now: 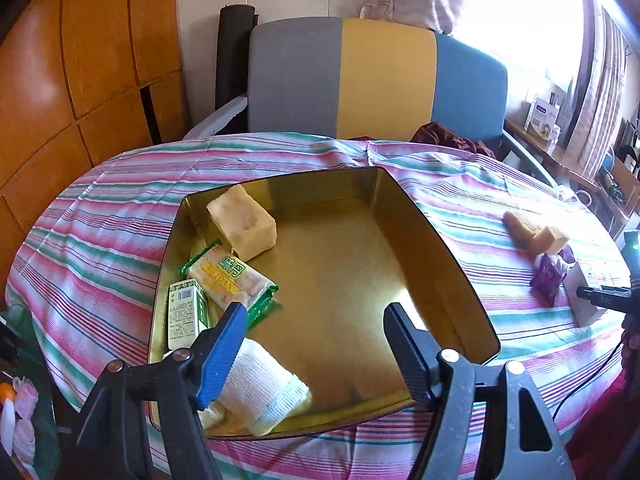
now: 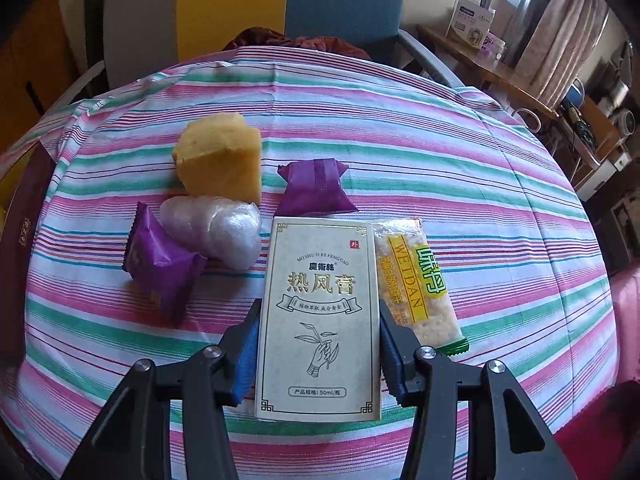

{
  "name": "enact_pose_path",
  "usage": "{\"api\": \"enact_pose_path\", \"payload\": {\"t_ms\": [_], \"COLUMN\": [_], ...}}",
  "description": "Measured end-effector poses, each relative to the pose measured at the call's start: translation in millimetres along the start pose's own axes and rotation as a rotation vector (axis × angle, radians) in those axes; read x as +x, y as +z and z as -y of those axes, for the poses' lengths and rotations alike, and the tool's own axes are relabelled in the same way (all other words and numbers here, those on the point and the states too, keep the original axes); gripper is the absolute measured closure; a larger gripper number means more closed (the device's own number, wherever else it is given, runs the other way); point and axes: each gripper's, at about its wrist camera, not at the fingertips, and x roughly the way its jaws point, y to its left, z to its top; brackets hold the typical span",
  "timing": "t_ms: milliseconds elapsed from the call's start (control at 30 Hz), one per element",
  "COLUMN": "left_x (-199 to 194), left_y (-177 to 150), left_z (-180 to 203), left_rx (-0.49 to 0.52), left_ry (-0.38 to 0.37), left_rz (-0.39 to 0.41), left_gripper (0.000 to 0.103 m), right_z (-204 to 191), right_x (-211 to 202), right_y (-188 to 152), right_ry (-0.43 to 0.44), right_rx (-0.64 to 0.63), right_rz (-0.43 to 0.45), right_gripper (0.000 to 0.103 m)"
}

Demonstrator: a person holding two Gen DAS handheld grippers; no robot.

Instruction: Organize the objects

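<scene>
A gold tin tray (image 1: 452, 264) lies on the striped tablecloth (image 1: 100, 240). It holds a yellow sponge block (image 1: 244, 220), a green cracker packet (image 1: 228, 280), a small green-white box (image 1: 186, 316) and a white gauze roll (image 1: 264, 392). My left gripper (image 1: 316, 308) hangs open over the tray's near part, with the roll just under its left finger. My right gripper (image 2: 320, 306) is shut on a white printed box (image 2: 320, 280) resting on the cloth. Beside the box lie a cracker packet (image 2: 416, 280), two purple packets (image 2: 316, 192) (image 2: 160, 260), a clear-wrapped lump (image 2: 216, 232) and a yellow sponge (image 2: 220, 160).
A chair with a grey, yellow and blue back (image 1: 376, 80) stands behind the table. Wooden cabinets (image 1: 80, 60) fill the left side. A cluttered bench with boxes (image 2: 472, 20) runs along the right wall. A dark red cloth (image 1: 448, 138) lies at the table's far edge.
</scene>
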Motion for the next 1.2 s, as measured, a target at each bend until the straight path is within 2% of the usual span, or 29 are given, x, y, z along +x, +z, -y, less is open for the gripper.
{"api": "enact_pose_path", "payload": {"t_ms": [167,567,767,933,1067,1200], "left_x": [-0.8,-5.9,-7.5,-10.9,-14.3,-13.3], "left_y": [-1.7,-2.7,-7.3,-10.2,-13.3,-19.9], "left_z": [-0.5,-12.8,-29.1,-47.0,-65.0,-85.2], "left_rx": [-0.01,-0.025,-0.054,-0.095,-0.132,-0.181], "left_ry": [-0.003,-0.002,0.003,0.006,0.025,0.049], "left_rz": [-0.007,0.002,0.006,0.011,0.011,-0.002], "left_gripper": [0.031,0.036,0.039,0.039,0.039,0.039], "right_z": [6.2,36.0,25.5,-31.3,-116.8,-214.6], "right_x": [-3.5,-26.5,-57.3,-91.4,-110.6,-115.7], "right_y": [0.6,4.9,14.7,36.0,51.0,59.2], "right_ry": [-0.002,0.044,0.087,0.198,0.328,0.453], "right_rx": [0.022,0.2,0.211,0.112,-0.04,-0.191], "right_rz": [0.015,0.09,0.135,0.179,0.185,0.15], "right_gripper": [0.051,0.052,0.052,0.052,0.052,0.051]}}
